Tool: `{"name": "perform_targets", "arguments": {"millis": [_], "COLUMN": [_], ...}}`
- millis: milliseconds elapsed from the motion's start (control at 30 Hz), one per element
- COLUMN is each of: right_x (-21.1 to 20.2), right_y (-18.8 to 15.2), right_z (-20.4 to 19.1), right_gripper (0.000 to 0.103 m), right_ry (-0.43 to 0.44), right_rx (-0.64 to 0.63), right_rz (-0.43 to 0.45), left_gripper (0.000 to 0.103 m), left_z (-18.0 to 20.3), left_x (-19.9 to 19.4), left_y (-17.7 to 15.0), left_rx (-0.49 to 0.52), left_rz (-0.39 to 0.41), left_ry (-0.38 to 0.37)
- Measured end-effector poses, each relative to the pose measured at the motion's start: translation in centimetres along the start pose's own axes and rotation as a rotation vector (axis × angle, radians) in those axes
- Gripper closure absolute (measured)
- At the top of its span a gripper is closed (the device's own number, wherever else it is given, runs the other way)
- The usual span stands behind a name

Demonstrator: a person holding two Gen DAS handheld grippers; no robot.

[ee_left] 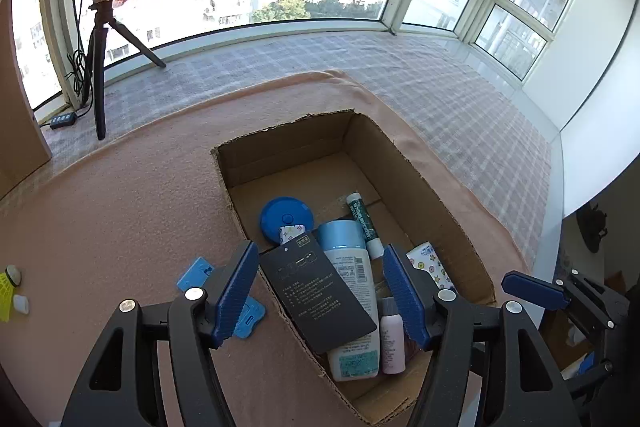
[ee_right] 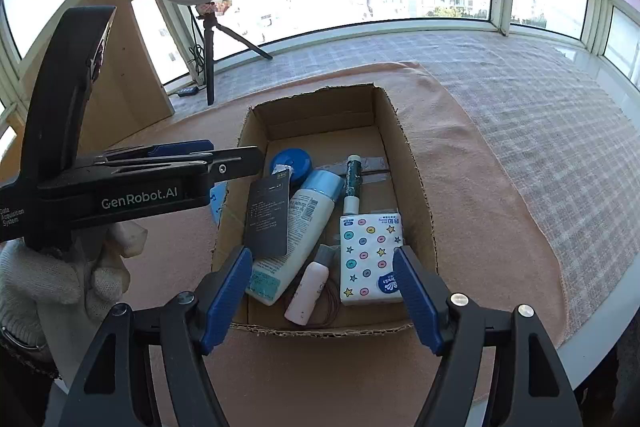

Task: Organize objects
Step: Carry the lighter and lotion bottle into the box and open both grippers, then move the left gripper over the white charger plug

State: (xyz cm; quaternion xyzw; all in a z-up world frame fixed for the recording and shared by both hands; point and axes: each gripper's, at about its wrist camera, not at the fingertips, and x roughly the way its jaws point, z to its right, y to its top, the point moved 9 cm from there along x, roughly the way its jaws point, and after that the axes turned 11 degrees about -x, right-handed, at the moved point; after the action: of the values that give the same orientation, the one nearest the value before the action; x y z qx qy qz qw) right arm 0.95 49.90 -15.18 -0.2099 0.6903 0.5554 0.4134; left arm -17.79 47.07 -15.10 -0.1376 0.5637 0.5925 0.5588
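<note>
An open cardboard box (ee_left: 432,203) (ee_right: 412,163) sits on a pink cloth. Inside lie a black card (ee_left: 316,291) (ee_right: 268,215), a white bottle with a blue cap (ee_left: 352,267) (ee_right: 308,215), a small pink bottle (ee_left: 392,339) (ee_right: 308,291), a green tube (ee_left: 362,219) (ee_right: 353,183), a blue round lid (ee_left: 284,217) (ee_right: 292,163) and a tissue pack (ee_left: 430,267) (ee_right: 370,259). My left gripper (ee_left: 320,291) is open and empty over the box's left part. My right gripper (ee_right: 324,291) is open and empty over the box's near end. A blue flat piece (ee_left: 196,273) lies on the cloth left of the box.
A ring light on a tripod (ee_left: 100,39) (ee_right: 208,27) stands by the window. A yellow shuttlecock (ee_left: 8,287) lies at the far left. A checked cloth (ee_left: 460,99) (ee_right: 540,99) covers the sill beyond. A wooden board (ee_right: 132,67) leans at the left.
</note>
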Motion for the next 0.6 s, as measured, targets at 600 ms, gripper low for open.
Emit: {"name": "perform_targets", "arguments": {"millis": [600], "right_x": [0.4], "right_y": [0.8], "right_z": [-5.9], "right_gripper": [0.034], "right_ry": [0.111], "right_rx": [-0.023], "right_rz": [-0.006], "left_gripper": [0.035], "left_z": [-9.0], "left_x": [-6.7], "left_y": [-3.0], "left_rx": [-0.099], "left_rz": [0.033], "left_ry": [0.065]}}
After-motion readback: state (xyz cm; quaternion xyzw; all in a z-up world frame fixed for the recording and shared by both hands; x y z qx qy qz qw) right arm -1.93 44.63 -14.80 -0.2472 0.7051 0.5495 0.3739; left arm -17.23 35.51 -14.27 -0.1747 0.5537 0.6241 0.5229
